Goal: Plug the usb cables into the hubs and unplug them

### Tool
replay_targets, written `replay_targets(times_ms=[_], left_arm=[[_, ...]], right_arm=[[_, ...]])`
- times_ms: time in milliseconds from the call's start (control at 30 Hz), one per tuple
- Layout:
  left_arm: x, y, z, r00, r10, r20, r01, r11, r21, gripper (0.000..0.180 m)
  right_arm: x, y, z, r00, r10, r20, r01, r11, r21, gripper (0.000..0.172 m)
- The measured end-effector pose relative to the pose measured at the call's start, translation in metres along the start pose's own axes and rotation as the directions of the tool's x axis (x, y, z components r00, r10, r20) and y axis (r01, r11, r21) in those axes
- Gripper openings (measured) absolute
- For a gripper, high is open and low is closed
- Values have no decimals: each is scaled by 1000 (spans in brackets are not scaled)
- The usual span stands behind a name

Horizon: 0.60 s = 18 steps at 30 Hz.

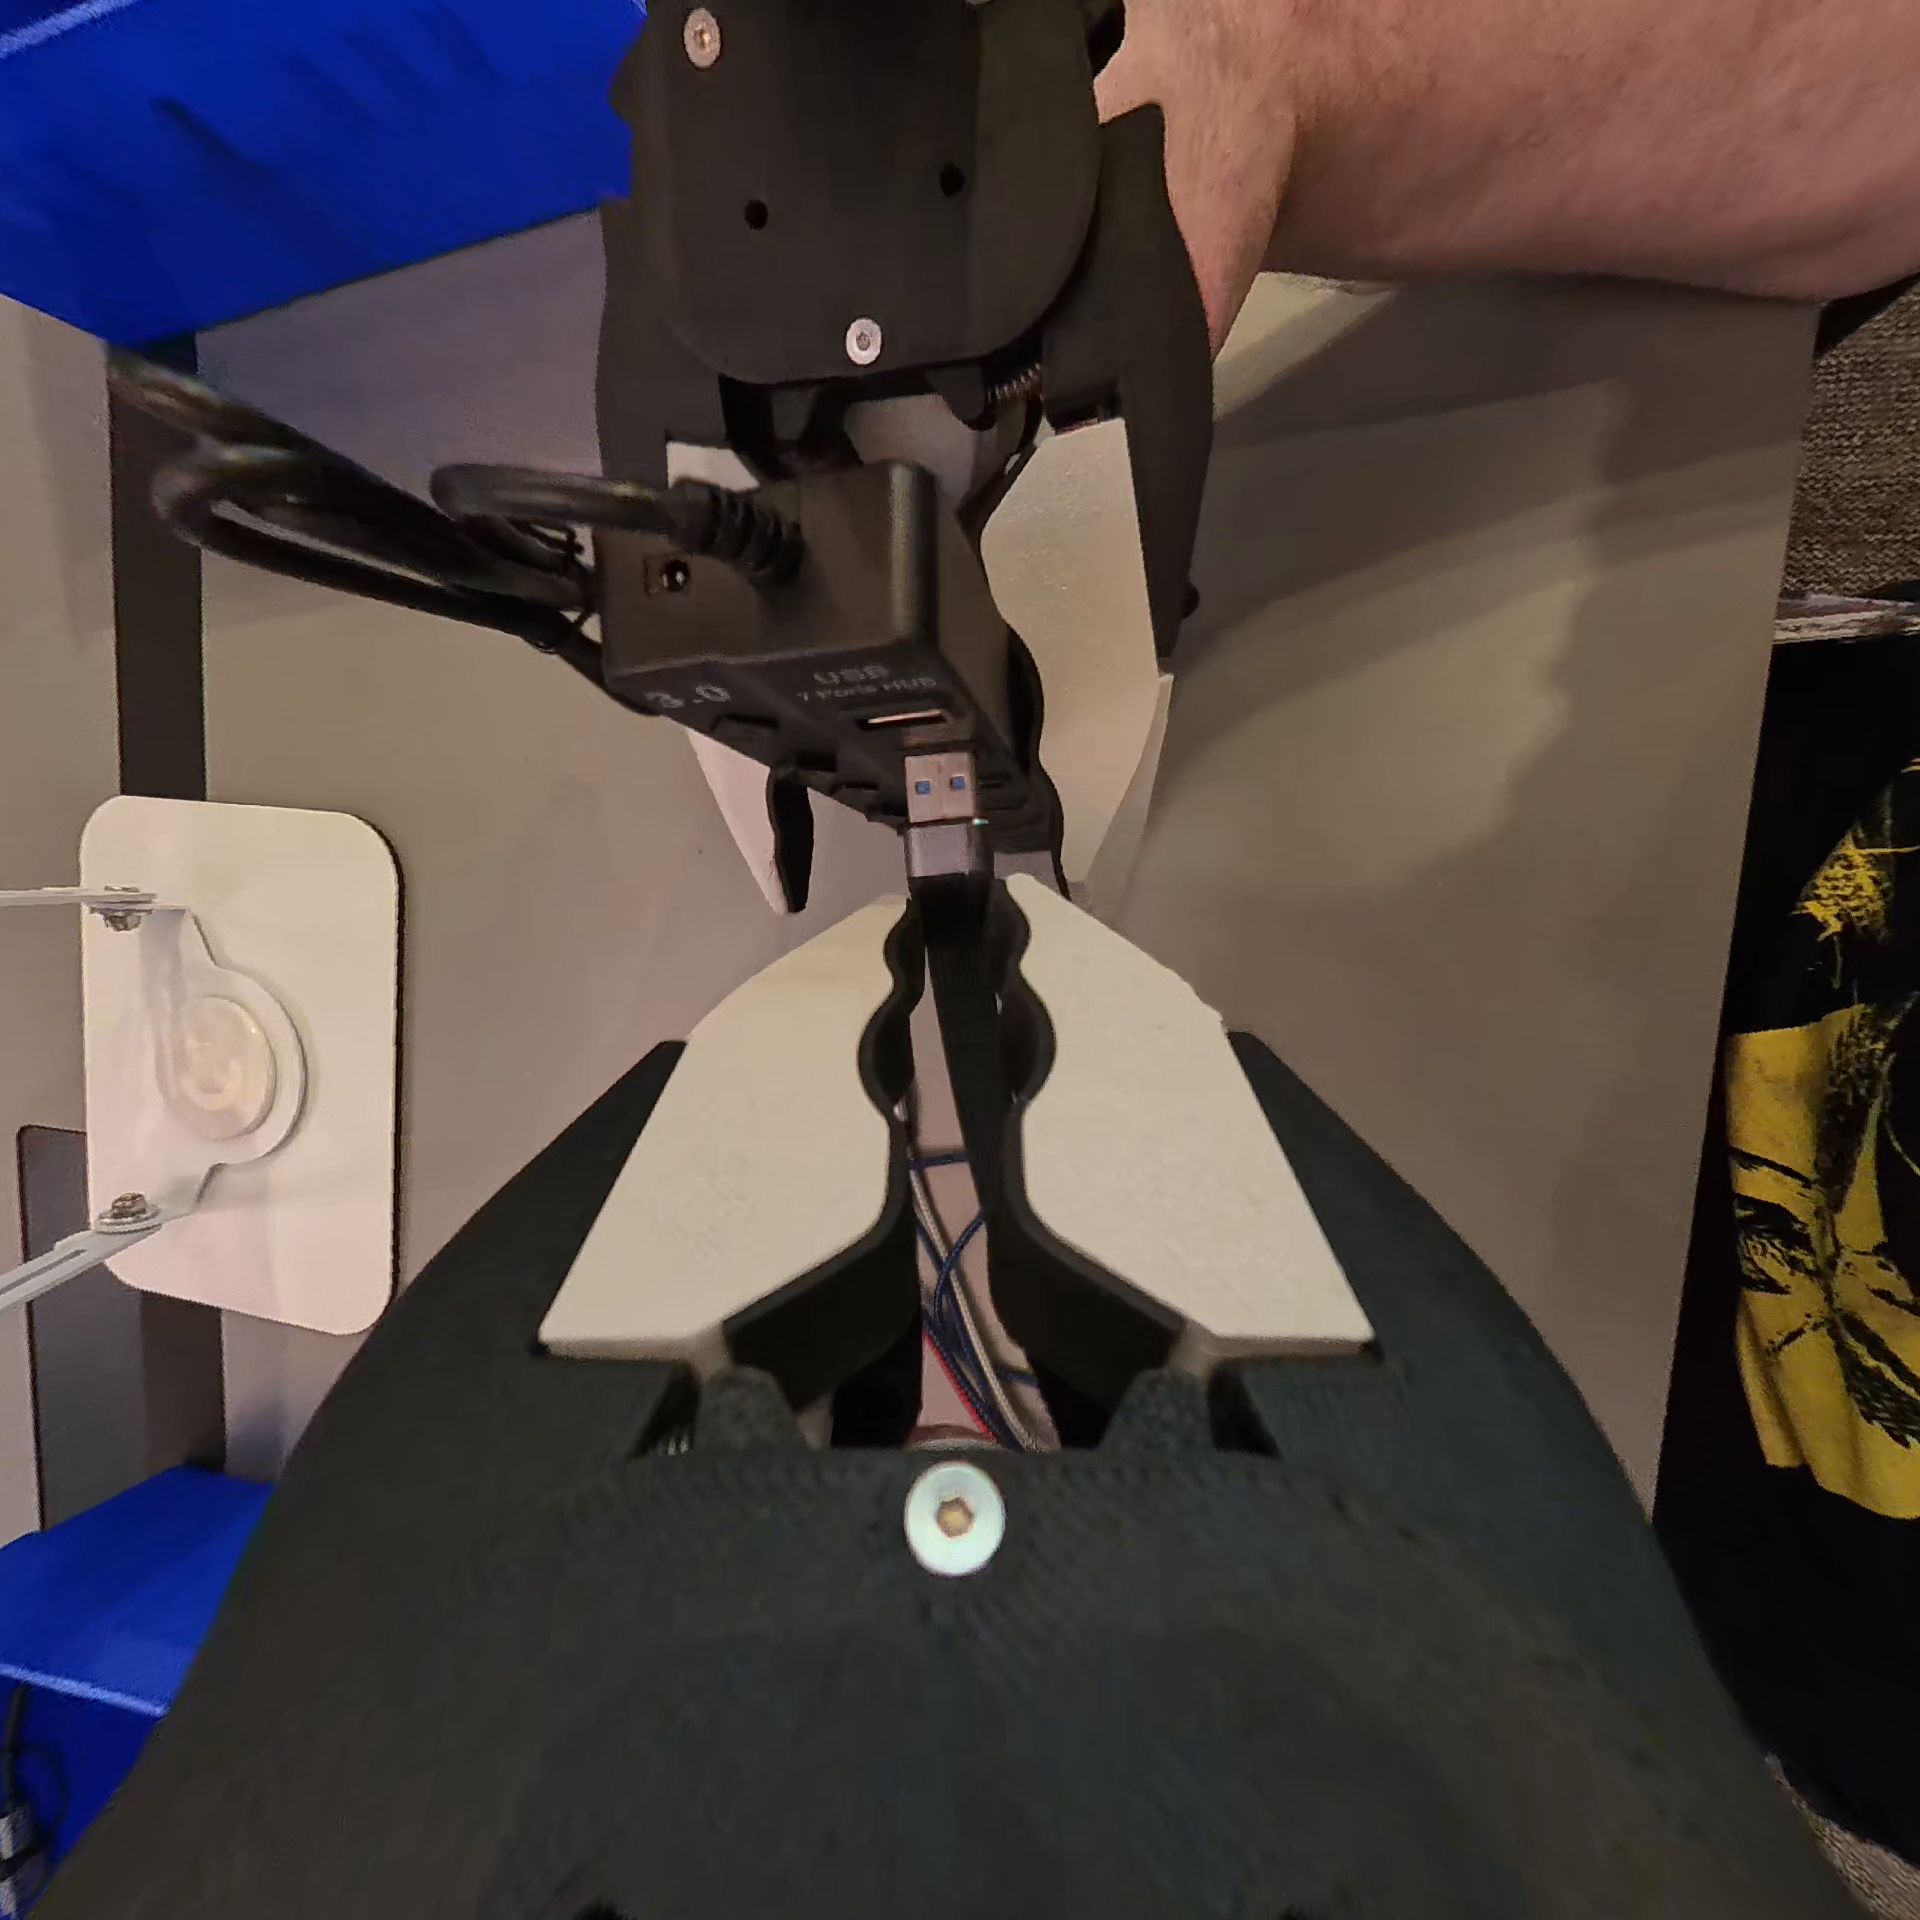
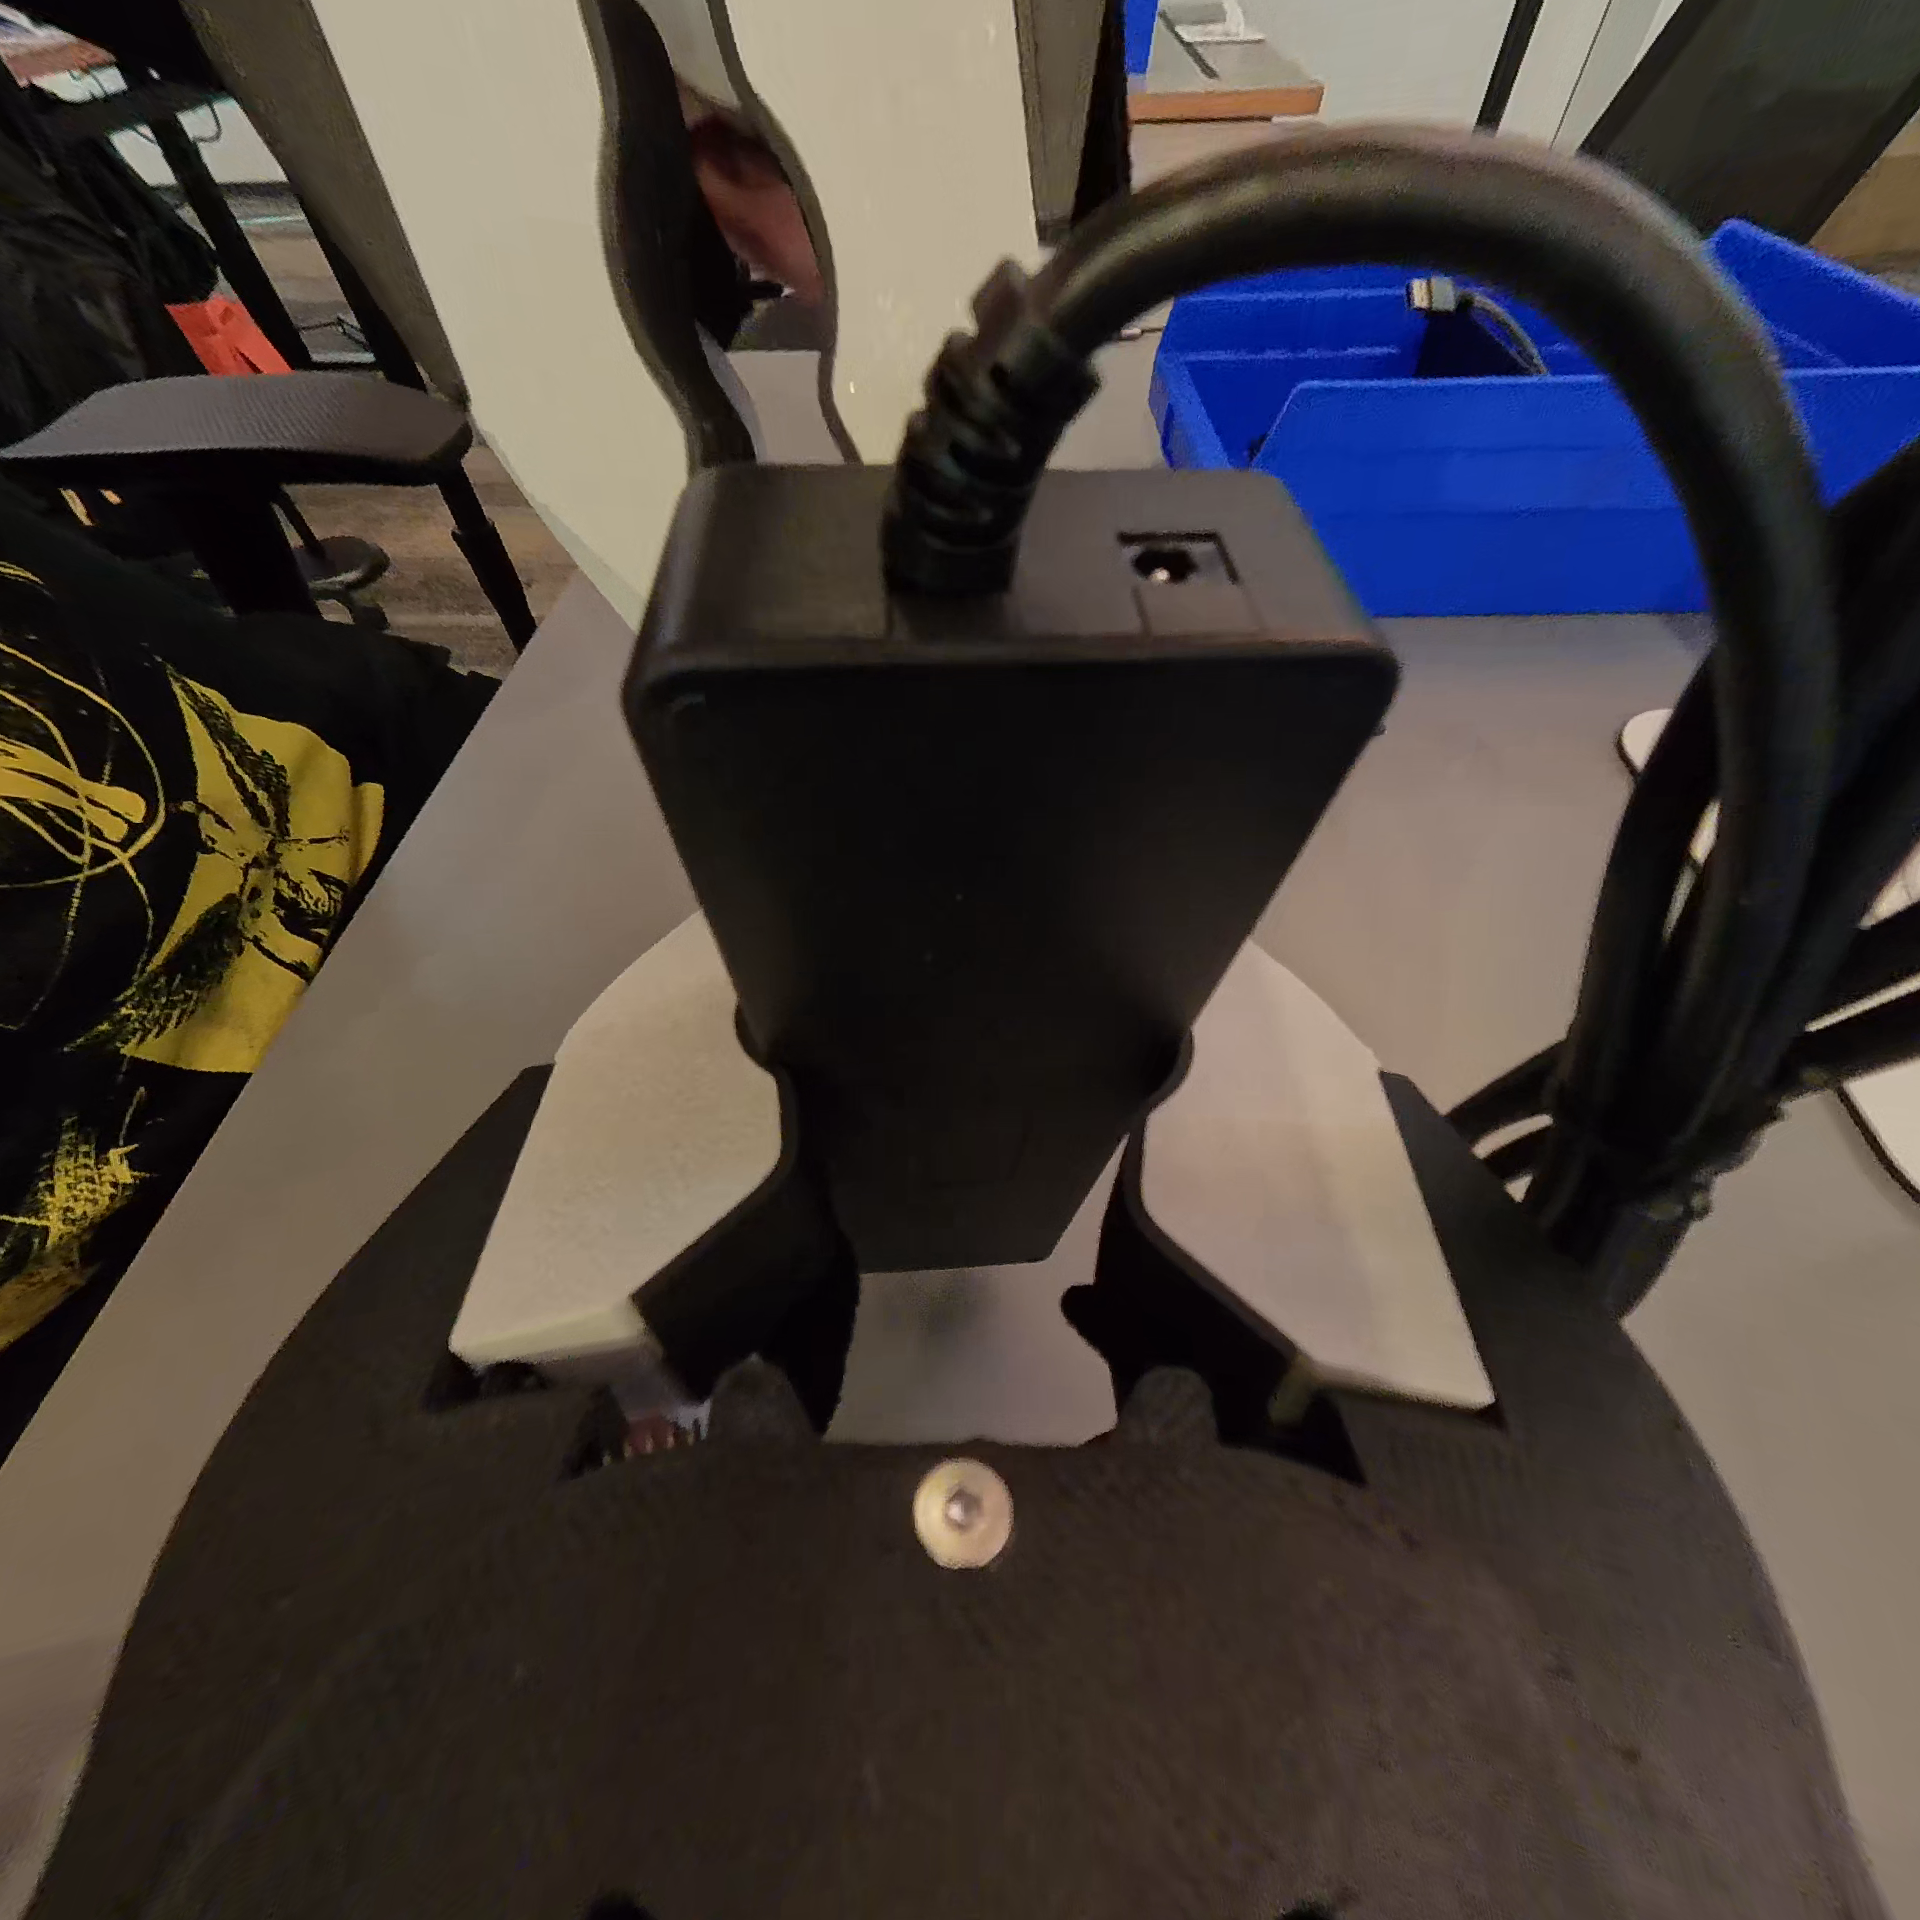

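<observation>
Our left hand-held gripper [image 1: 961,914] is closed down narrow on the black usb cable [image 1: 966,1039], its pale fingertips [image 1: 821,997] pinching the flat lead just behind the grey collar of the plug [image 1: 940,805]. The plug's metal shell, with its two blue marks facing us, stands almost wholly bare; only its tip meets the port face of the black hub [image 1: 821,623], beside an open slot. Whether it has entered a port we cannot tell.

Our right hand-held gripper [image 2: 961,1049] is spread wide and clamped across the hub [image 2: 997,831] — the fingers [image 2: 644,1091] bear on its two long edges, holding it clear of the grey worktop [image 2: 1486,790]. The hub's own thick black cord [image 2: 1558,312] loops over from its far end, and blue bins [image 2: 1507,488] stand behind on the worktop.

We judge the step to be either the start of an insertion or the end of a pull-out. If plugging, the next move calls for squaring the plug to the slot and pushing straight along its axis while the right side braces — any tilt would likely jam it.
</observation>
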State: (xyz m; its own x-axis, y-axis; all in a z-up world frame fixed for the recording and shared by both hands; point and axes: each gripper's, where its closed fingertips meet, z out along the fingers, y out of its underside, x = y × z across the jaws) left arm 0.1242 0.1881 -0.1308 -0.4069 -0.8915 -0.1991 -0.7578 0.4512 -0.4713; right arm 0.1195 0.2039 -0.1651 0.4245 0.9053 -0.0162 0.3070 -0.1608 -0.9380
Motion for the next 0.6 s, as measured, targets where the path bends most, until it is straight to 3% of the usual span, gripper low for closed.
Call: replay_targets(times_ms=[600], left_arm=[[7, 11, 15, 999, 49, 1, -49, 997, -64, 10]], right_arm=[[-5, 6, 8, 1000, 2, 26, -1, 999, -41, 64]])
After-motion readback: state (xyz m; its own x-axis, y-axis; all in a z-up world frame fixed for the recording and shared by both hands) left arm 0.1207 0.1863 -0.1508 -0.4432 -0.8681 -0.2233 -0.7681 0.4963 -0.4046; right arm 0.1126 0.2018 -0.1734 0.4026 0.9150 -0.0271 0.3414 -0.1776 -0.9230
